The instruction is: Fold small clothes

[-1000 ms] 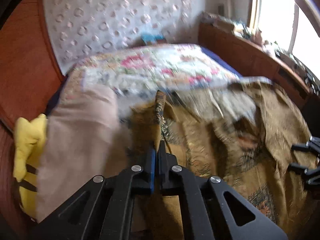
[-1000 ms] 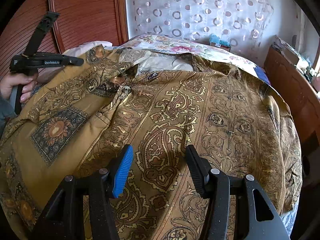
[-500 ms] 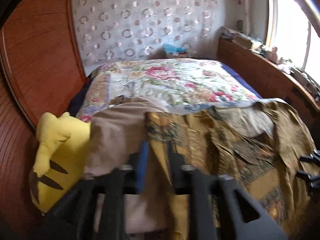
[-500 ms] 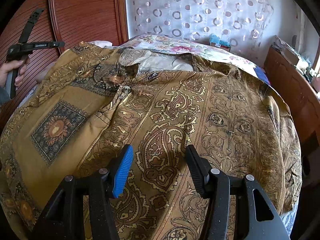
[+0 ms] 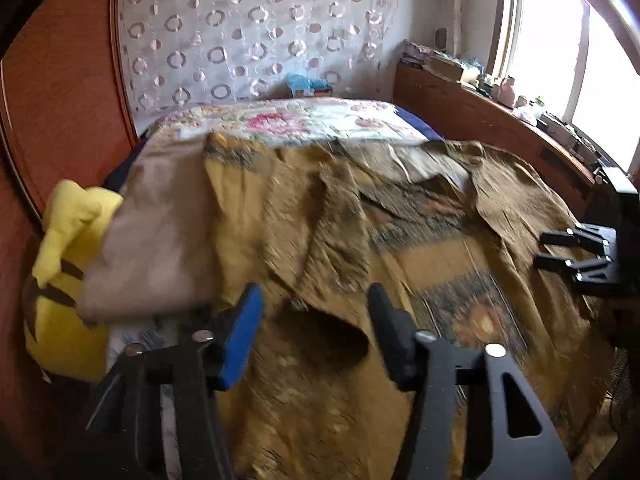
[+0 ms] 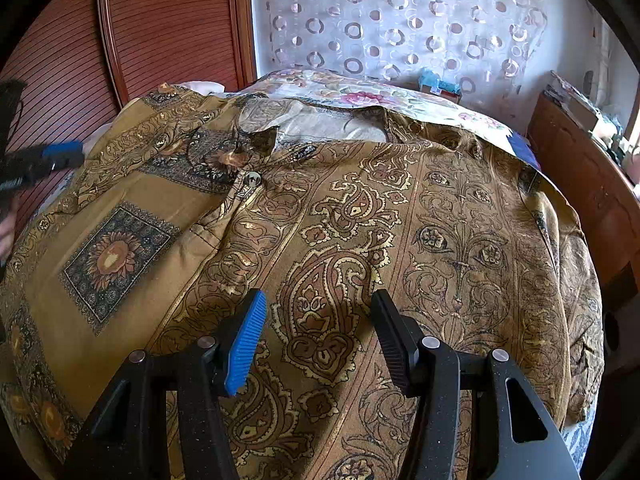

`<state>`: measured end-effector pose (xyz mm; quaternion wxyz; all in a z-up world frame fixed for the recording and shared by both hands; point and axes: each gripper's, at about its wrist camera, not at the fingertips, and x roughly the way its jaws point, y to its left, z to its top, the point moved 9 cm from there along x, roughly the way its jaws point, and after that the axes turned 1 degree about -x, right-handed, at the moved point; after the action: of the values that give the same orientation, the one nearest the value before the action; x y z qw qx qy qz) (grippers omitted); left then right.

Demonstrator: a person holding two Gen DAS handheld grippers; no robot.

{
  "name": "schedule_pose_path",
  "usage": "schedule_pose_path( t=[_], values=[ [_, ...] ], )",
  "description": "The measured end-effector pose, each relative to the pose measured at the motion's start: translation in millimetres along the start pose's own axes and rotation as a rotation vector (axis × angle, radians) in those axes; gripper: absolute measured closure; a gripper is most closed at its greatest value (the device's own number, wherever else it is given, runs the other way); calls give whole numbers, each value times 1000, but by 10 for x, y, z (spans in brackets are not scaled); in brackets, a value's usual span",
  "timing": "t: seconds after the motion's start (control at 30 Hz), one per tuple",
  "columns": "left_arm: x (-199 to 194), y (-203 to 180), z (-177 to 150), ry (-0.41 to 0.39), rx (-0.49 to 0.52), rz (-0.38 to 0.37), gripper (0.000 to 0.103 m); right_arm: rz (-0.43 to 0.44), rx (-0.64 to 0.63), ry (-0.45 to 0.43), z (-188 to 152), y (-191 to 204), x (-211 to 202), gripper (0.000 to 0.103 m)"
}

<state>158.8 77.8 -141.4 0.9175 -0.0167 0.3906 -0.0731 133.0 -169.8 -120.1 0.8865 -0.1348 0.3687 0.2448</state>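
Loosely, each empty hand-held gripper [image 5: 314,316] [image 6: 318,320] gapes over wrinkled ochre paisley shirt [image 6: 340,220], left jaws just opened

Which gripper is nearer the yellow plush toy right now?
Left. The left gripper hangs open beside the yellow plush toy; the right gripper sits open across the shirt.

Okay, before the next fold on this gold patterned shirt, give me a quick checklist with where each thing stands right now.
1. Left tongs empty: ok, jaws have just been opening, nothing pinched.
2. Right tongs open over the shirt: ok.
3. Shirt spread out: not ok, left side rumpled.
4. Collar and button visible: ok.
5. Beige cloth and yellow plush off the shirt: cannot tell, the cloth meets its edge.
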Motion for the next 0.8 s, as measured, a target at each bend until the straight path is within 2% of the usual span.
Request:
schedule_pose_path(
  t=[0.1,0.27,0.5,0.67,0.8],
  values=[
    [76,-70,-78,32,-1,-12,60,0,0,0,-1,0,2,46],
    [214,-89,-149,87,-29,-21,61,0,0,0,-1,-2,0,46],
    [257,-270,5,78,-54,-136,61,1,-1,-1,-1,-4,0,46],
    [296,-463,111,71,-13,-152,61,0,-1,-1,0,-5,1,45],
    [357,-468,204,68,0,-111,61,0,-1,-1,0,-5,0,45]
  ],
)
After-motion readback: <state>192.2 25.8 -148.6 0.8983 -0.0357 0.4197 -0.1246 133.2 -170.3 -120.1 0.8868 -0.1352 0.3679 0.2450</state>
